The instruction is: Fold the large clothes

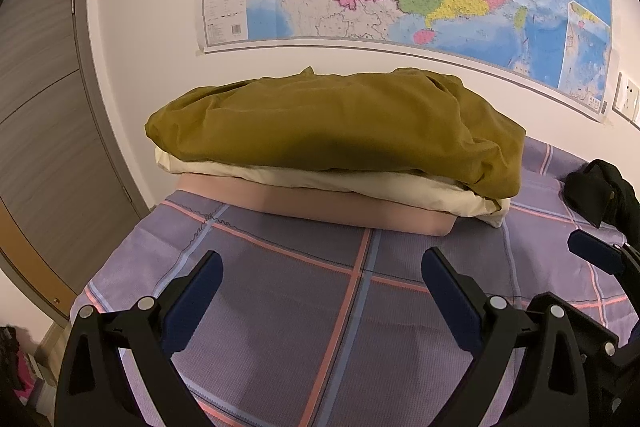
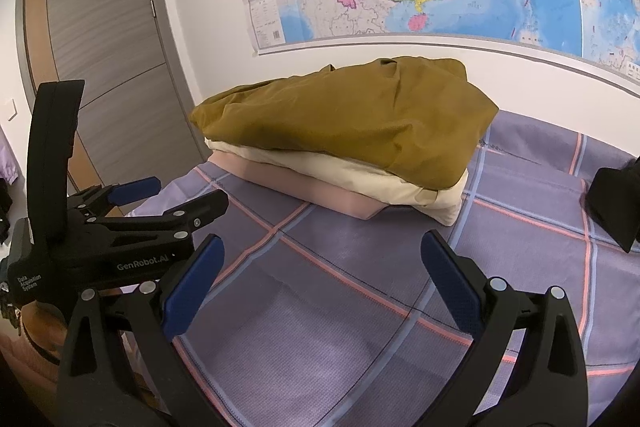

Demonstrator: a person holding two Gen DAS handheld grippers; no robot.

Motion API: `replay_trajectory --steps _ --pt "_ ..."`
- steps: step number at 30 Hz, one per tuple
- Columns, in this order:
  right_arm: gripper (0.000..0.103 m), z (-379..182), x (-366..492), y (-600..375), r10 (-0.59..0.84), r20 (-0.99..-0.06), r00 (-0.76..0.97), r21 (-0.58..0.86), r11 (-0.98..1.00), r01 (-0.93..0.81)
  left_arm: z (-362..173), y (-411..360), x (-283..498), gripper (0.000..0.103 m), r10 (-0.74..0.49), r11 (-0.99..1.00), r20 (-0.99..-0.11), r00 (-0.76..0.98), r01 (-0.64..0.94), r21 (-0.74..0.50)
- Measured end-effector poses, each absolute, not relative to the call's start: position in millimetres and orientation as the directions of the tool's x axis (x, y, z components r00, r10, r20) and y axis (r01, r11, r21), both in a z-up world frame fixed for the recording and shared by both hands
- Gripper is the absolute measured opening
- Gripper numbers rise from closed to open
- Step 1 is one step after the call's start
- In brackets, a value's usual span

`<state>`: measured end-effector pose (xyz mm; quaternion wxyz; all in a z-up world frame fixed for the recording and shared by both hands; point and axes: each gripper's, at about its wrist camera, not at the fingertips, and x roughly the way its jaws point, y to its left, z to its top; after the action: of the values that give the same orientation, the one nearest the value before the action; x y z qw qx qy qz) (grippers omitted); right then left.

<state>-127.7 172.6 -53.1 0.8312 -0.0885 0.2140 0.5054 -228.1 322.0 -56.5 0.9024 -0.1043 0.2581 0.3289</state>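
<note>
Mustard-olive cloth (image 1: 332, 131) tops my folded stack, over a cream piece (image 1: 280, 179) and a pink one (image 1: 340, 207), sitting at twelve o'clock on the plaid bedsheet (image 1: 280, 307) against the wall. My left gripper (image 1: 322, 293) is spread wide and holds nothing; my right gripper (image 2: 322, 283) is the same, both well short of the pile. I judge the top fold loose and puffy: a careless nudge at its near edge could slide it off or spill the layers. A dark garment (image 1: 600, 191) lies at three o'clock, probably next. Only the right view shows the door (image 2: 108, 39) fully and my left tool from the side at nine o'clock; the left view catches just a fingertip of my right.
</note>
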Motion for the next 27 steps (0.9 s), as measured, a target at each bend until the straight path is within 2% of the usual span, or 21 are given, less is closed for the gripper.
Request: replay_trajectory --steps 27 --pt "0.097 -53.4 -124.1 172.9 0.804 -0.447 0.392 0.09 0.476 -0.875 -61.3 325.7 -223.7 0.096 0.527 0.772 -0.546 0.652 -0.636 -0.014"
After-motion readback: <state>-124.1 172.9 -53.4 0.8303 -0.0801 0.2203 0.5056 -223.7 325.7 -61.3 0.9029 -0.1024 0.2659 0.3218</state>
